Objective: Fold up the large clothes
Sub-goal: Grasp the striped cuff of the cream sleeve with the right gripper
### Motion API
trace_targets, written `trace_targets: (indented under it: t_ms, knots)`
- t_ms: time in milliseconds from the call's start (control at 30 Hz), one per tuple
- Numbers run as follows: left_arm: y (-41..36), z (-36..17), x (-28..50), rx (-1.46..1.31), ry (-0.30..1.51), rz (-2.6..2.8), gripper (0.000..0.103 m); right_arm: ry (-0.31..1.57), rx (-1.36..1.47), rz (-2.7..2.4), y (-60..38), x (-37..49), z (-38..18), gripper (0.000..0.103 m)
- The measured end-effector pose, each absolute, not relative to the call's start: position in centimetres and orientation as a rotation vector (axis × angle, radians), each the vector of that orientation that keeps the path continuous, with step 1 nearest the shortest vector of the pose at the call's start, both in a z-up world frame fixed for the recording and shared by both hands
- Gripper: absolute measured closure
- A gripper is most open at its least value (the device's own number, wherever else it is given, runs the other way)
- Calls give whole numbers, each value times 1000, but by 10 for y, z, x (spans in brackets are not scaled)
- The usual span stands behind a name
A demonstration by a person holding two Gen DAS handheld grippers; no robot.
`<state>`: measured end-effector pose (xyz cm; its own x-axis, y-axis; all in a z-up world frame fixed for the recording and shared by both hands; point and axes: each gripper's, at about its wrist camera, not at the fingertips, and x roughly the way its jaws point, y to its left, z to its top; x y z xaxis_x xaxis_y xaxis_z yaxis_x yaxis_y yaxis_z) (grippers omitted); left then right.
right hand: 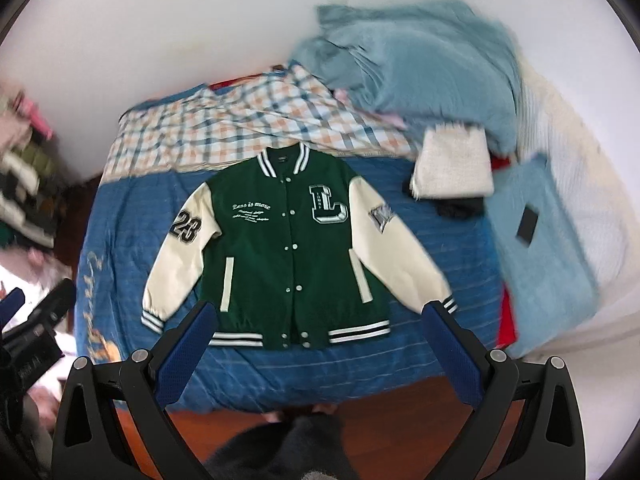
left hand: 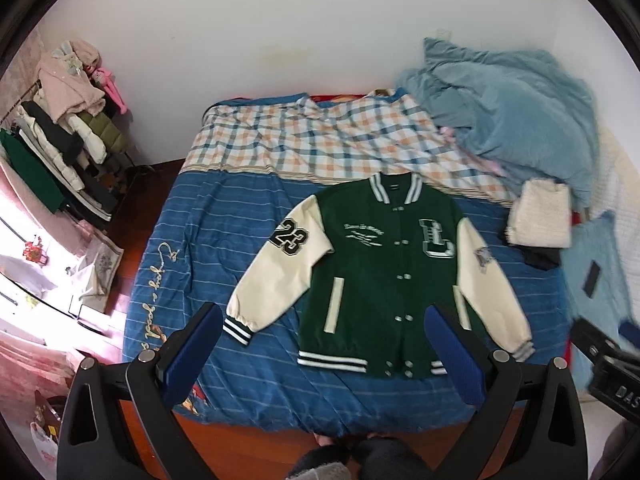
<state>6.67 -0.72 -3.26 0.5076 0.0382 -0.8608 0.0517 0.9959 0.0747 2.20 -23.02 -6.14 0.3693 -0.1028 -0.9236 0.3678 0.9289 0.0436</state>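
Observation:
A green varsity jacket (left hand: 380,272) with cream sleeves, a "23" patch and an "L" patch lies flat, front up and snapped shut, on the blue striped bedspread (left hand: 208,248). It also shows in the right wrist view (right hand: 280,252), collar toward the wall, hem toward me. My left gripper (left hand: 324,320) is open and empty, held above the bed's near edge over the hem. My right gripper (right hand: 320,316) is open and empty, also above the hem. Neither touches the jacket.
A checked sheet (left hand: 312,140) covers the far bed. A heap of light blue bedding (left hand: 508,112) and a folded cream cloth (left hand: 540,216) lie at the right, with a dark phone (right hand: 528,224) on a blue pillow. A clothes rack (left hand: 64,128) stands at left. Wooden floor lies below.

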Motion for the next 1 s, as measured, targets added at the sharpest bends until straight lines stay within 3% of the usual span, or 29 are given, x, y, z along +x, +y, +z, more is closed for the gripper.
trace_targets:
  t_ms: [100,133,167,233,333,467,633,767,900,933,967,1000]
  knots:
    - [-18,-67,92,144,1039,44,0,1206,466,-377,-284,28,-128,4]
    - [-26,-84,104,164,1040,61,0,1217,545,-404,-308,29,-156,19]
    - [-31,-99,113,180,1040,79,0,1239,603,-442,-331,31,-184,42]
    - [-40,-131,132,203,1062,113,0,1262,718,-515,-377,27,-241,52]
    - [-60,-188,166,240,1123,175,0,1263,924,-635,-448,8,-329,51]
    - [-75,-260,194,224,1224,224,0,1266,1178,-714,-515,-19,-445,35]
    - [-85,-360,220,216,1382,291,0,1201,1518,-760,-553,-41,-575,33]
    - [-89,-415,230,209,1462,331,0,1026,1627,-808,-577,-39,-636,32]
    - [-96,-449,243,196,1486,324,0,836,1671,-932,-598,-32,-646,31]
    - [-97,-455,246,199,1480,314,0,782,1655,-969,-603,-29,-643,38]
    - [-100,-460,250,198,1474,306,0,762,1627,-1019,-608,-27,-639,66]
    - [-100,-464,253,198,1466,297,0,718,1611,-1037,-614,-24,-635,78]
